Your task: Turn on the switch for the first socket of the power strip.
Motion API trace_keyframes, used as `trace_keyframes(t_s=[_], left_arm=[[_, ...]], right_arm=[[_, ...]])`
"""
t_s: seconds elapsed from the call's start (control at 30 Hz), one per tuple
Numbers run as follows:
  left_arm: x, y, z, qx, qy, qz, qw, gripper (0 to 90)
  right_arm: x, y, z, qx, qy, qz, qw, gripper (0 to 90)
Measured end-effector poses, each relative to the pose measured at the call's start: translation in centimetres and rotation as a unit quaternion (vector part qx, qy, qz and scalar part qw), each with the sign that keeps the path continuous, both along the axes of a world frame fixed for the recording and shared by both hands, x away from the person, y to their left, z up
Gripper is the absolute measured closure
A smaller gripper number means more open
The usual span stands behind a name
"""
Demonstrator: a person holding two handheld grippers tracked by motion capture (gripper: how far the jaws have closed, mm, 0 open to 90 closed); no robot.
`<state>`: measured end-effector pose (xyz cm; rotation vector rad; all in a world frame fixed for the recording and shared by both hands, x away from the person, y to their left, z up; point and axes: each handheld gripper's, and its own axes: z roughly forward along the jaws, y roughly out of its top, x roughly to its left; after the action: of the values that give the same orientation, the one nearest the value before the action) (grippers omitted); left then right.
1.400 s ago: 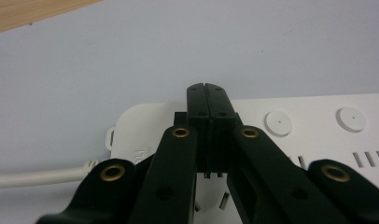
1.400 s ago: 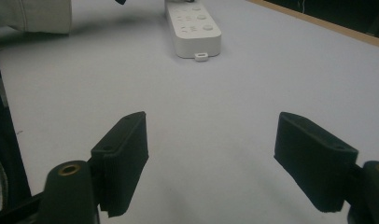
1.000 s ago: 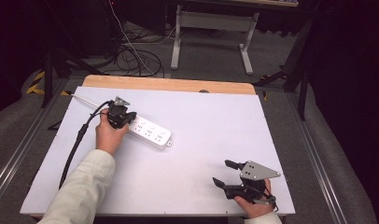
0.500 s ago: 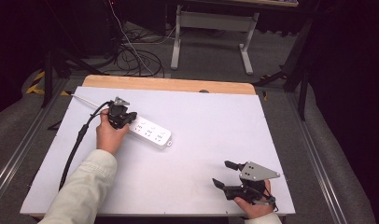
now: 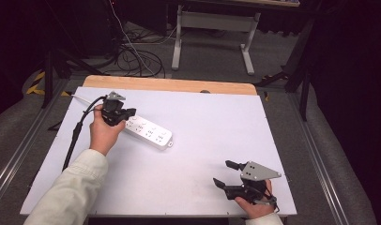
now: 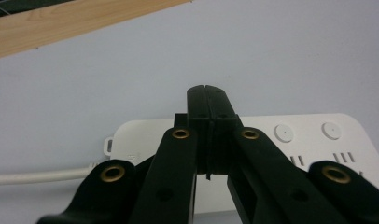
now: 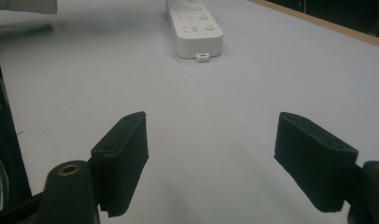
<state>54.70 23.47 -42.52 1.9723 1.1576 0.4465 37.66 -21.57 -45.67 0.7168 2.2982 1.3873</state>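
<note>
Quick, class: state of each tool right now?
Left tool: closed, empty, over the power strip.
Right tool: open, empty, above the table.

The high view is looking forward and down from above the person's side, taking in the whole white table (image 5: 202, 140) and the floor beyond it. The left gripper view is sitting very close over the near end of the power strip (image 6: 318, 135), facing across the table (image 6: 108, 70) toward its wooden edge. The right gripper view is looking low along the table (image 7: 201, 116) from the near right corner, with the power strip (image 7: 194, 28) lying far off. All three are sharing the power strip (image 5: 148, 133).
</note>
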Motion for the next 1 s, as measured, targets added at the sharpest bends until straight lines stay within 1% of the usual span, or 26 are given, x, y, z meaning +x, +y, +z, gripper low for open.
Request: trace_keyframes(t_s=[0.03, 0.07, 0.1, 0.13, 0.2, 0.23, 0.27, 0.43, 0.5, 0.53, 0.6, 0.63, 0.67, 0.73, 0.77, 0.8, 0.93, 0.97, 1.0], left_arm=[[-0.2, 0.2, 0.3, -0.003, -0.003, 0.0, 1.0, 90.0], [-0.3, 0.3, 0.5, -0.01, -0.003, -0.001, 0.9999, 90.0], [-0.4, 0.4, 0.7, -0.008, -0.006, -0.001, 0.9999, 90.0], [-0.5, 0.4, 1.0, -0.012, -0.007, -0.002, 0.9999, 90.0], [-0.7, 0.7, 1.5, -0.01, -0.017, 0.0, 0.9998, 90.0], [-0.9, 0.8, 1.6, -0.02, -0.016, 0.001, 0.9997, 90.0], [-1.0, 1.0, 1.8, -0.024, -0.015, 0.002, 0.9996, 90.0], [-1.5, 1.1, 2.3, -0.013, -0.018, -0.003, 0.9998, 90.0], [-1.6, 1.2, 2.5, -0.017, -0.022, -0.006, 0.9996, 90.0], [-1.8, 1.2, 2.6, -0.024, -0.018, -0.007, 0.9995, 89.9], [-2.1, 1.4, 2.9, -0.026, -0.021, -0.008, 0.9994, 88.5], [-2.3, 1.4, 3.0, -0.026, -0.023, -0.003, 0.9994, 78.8], [-2.6, 1.4, 3.2, -0.02, -0.029, -0.005, 0.9993, 73.5], [-3.2, 1.3, 3.6, -0.021, -0.035, -0.019, 0.999, 66.8], [-3.6, 1.3, 3.9, -0.02, -0.041, -0.027, 0.9986, 66.8], [-4.1, 1.4, 4.3, -0.019, -0.05, -0.033, 0.998, 63.6], [-5.9, 1.4, 5.5, -0.029, -0.076, -0.042, 0.9958, 47.2], [-6.5, 1.3, 5.9, -0.032, -0.082, -0.047, 0.995, 42.3], [-6.9, 1.3, 6.2, -0.031, -0.085, -0.052, 0.9945, 42.3]], right_arm=[[0.0, 0.0, 0.0, 0.0, 0.0, 0.0, 1.0, 26.5], [0.2, 0.1, 0.0, 0.001, 0.0, 0.001, 1.0, 26.5], [0.2, 0.1, 0.0, 0.001, 0.0, 0.001, 1.0, 26.5], [0.3, 0.2, 0.0, 0.0, 0.0, 0.002, 1.0, 26.5], [0.5, 0.3, 0.0, 0.0, 0.001, 0.004, 1.0, 26.5], [0.5, 0.3, 0.0, 0.0, 0.001, 0.004, 1.0, 26.5], [0.6, 0.4, 0.0, -0.001, 0.002, 0.005, 1.0, 26.5], [0.8, 0.5, 0.0, 0.0, 0.002, 0.009, 1.0, 26.5], [0.8, 0.5, 0.0, -0.001, 0.001, 0.009, 1.0, 26.5], [0.8, 0.5, 0.0, 0.0, 0.001, 0.01, 1.0, 26.5], [0.8, 0.5, 0.1, 0.001, 0.0, 0.01, 1.0, 26.5], [0.8, 0.5, 0.1, 0.0, -0.001, 0.009, 1.0, 26.5], [0.8, 0.5, 0.1, 0.0, -0.001, 0.009, 1.0, 26.5], [0.8, 0.5, 0.1, 0.0, 0.0, 0.009, 1.0, 26.5], [0.8, 0.5, 0.1, 0.0, 0.0, 0.009, 1.0, 26.5], [0.8, 0.5, 0.1, -0.001, 0.0, 0.009, 1.0, 26.5], [0.8, 0.5, 0.1, 0.001, -0.003, 0.008, 1.0, 26.5], [0.8, 0.6, 0.2, 0.003, -0.002, 0.008, 1.0, 26.5], [0.8, 0.6, 0.2, 0.003, -0.002, 0.008, 1.0, 26.5]])
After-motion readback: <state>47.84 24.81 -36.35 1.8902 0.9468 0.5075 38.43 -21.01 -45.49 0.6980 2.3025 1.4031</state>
